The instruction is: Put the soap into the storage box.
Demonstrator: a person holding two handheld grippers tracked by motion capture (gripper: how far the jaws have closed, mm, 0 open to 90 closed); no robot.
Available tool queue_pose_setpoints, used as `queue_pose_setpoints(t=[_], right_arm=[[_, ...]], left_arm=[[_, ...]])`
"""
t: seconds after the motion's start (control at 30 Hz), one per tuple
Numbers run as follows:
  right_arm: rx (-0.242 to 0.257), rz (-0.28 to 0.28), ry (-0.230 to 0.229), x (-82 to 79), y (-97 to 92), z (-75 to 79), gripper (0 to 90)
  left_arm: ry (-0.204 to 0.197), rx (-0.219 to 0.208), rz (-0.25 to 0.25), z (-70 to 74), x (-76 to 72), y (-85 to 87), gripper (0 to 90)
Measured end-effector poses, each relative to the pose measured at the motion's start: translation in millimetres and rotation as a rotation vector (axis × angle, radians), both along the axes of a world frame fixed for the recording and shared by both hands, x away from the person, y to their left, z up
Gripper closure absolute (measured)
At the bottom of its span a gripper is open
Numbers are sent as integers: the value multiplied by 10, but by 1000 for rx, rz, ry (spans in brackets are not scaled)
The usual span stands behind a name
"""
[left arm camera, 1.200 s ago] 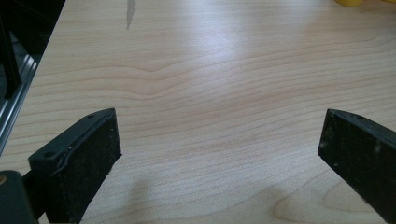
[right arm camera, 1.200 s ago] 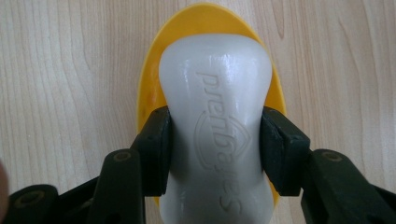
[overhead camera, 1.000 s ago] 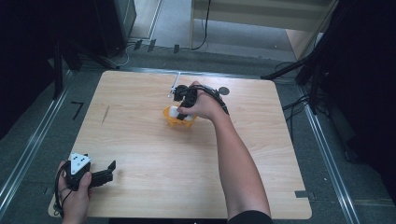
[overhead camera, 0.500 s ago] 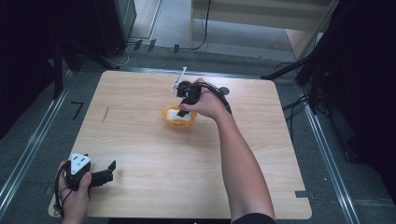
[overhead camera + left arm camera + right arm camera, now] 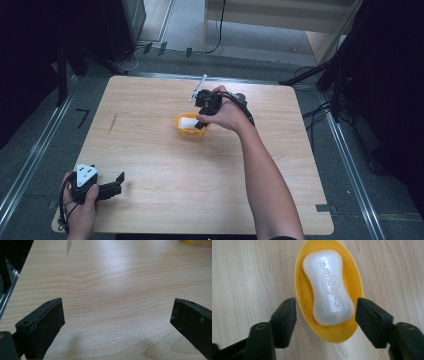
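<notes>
A white bar of soap (image 5: pixel 327 287) lies in a yellow oval soap dish (image 5: pixel 354 282) on the wooden table. From above, the dish (image 5: pixel 186 131) sits near the table's middle, a little toward the far side, with the soap (image 5: pixel 189 122) inside. My right gripper (image 5: pixel 326 312) hangs over the dish's near end, open, one jaw on each side of the dish, touching nothing that I can see. My right gripper (image 5: pixel 202 120) points down from the hand. My left gripper (image 5: pixel 119 182) rests at the near left corner, open, with bare wood between its jaws (image 5: pixel 117 322).
A thin metal rod (image 5: pixel 198 88) sticks out near the table's far edge behind my right hand. A dark streak (image 5: pixel 113 121) marks the wood at the left. Metal rails run along both sides of the table (image 5: pixel 150 165).
My right hand has drawn back a little toward the far edge and lifted over the dish. The left gripper has not moved.
</notes>
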State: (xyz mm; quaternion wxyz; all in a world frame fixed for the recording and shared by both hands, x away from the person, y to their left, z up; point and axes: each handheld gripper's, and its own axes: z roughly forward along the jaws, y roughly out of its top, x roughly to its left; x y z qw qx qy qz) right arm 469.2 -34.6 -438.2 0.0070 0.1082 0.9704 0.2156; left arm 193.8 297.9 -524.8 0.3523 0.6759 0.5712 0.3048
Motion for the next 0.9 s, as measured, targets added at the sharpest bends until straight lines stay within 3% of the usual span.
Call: queue_pose_setpoints(t=[0.1, 0.17, 0.2, 0.4, 0.53, 0.63, 0.9], right_arm=[[2, -24, -22, -32, -56, -5, 205], [1, -24, -19, -35, -77, -9, 184], [-1, -33, 6, -55, -115, -18, 141], [3, -53, 0, -121, -227, -32, 130], [43, -84, -8, -180, -347, -26, 101], [35, -117, -36, -253, -445, -40, 48], [53, -160, -31, -343, -629, -64, 26]], left_arm=[[0, 2, -1, 0, 0, -1, 0], [1, 2, -1, 1, 0, -2, 0], [3, 4, -1, 1, 0, -3, 0], [4, 7, -2, 1, 1, -4, 0], [2, 8, -1, 0, 2, -6, 0], [5, 13, -1, 1, 1, -9, 0], [4, 15, -2, 0, 2, -11, 0]])
